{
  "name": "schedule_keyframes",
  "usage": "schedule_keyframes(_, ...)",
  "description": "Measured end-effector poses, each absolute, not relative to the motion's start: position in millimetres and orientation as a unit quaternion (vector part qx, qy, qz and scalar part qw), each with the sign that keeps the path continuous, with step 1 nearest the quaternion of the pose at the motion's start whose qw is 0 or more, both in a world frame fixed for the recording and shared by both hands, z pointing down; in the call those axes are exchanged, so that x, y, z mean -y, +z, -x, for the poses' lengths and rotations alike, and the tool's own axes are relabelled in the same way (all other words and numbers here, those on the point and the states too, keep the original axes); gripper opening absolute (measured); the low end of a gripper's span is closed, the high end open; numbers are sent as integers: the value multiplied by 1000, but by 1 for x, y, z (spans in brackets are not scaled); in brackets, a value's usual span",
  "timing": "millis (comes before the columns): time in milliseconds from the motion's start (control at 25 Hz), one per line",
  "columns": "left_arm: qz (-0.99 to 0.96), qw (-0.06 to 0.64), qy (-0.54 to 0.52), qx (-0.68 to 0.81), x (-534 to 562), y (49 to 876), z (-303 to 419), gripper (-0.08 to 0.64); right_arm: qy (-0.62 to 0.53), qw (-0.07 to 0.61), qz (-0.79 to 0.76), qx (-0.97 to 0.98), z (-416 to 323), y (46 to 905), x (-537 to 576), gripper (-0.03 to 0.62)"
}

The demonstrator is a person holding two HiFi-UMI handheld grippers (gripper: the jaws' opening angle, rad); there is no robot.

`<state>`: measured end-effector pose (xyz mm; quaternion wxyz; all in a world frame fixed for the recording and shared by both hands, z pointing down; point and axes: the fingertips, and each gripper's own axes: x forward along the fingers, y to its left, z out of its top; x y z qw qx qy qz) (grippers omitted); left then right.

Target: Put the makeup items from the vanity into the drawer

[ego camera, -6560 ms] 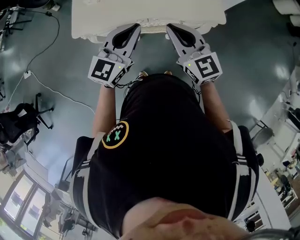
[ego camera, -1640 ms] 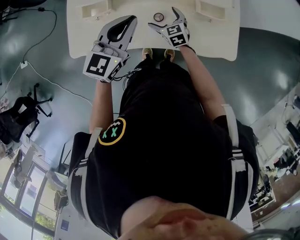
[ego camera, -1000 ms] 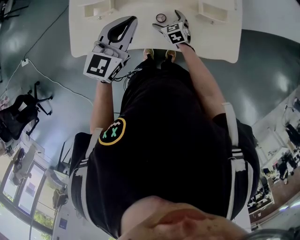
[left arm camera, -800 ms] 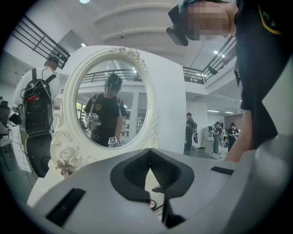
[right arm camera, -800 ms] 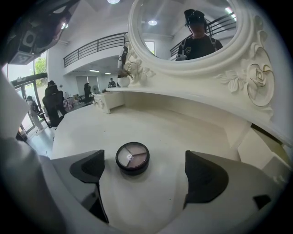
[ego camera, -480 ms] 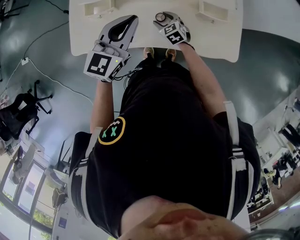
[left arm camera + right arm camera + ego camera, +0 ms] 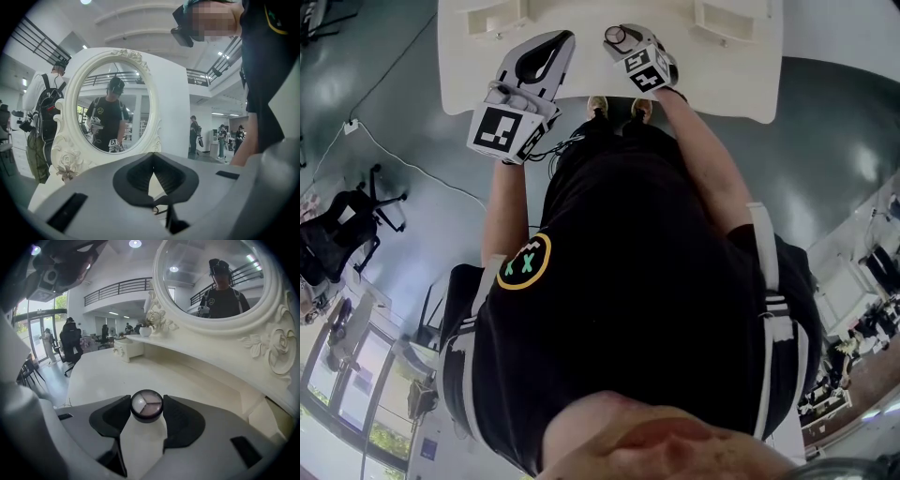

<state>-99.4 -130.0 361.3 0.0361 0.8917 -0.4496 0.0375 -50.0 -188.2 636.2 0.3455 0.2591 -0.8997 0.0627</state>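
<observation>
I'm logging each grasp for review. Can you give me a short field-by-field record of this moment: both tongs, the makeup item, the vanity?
left tongs: shut, nothing between them, held over the left of the vanity top
right tongs: closing on the round compact, pads touching its sides
round compact: dark rim, three shades showing, face up
compact lifted or resting: cannot tell
vanity top: white
mirror: oval, ornate white frame, at the back of the vanity
</observation>
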Motion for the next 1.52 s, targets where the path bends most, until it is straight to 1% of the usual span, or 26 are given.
schedule_keyframes(200,-900,31,34,433,132,359,89,18,47,322,-271,906,44,604,187,238)
schedule_keyframes(480,-915,29,26,401,147,359,69,18,43,306,-309,899,7,564,190,238)
schedule_keyframes(840,-949,32,16,313,166,366,9,18,65,289,-408,864,-82,521,187,238)
schedule_keyframes(1000,-962,32,14,271,168,368,-29,18,73,289,-446,844,-125,513,178,238)
schedule_keyframes(1160,-970,27,11,241,170,366,-58,18,81,286,-467,833,-150,510,178,238)
schedule_keyframes(1320,-971,24,17,238,169,363,-63,18,77,286,-474,829,-163,509,192,238)
schedule_keyframes(1520,-965,24,28,259,171,362,-48,18,76,296,-482,821,-178,516,239,238)
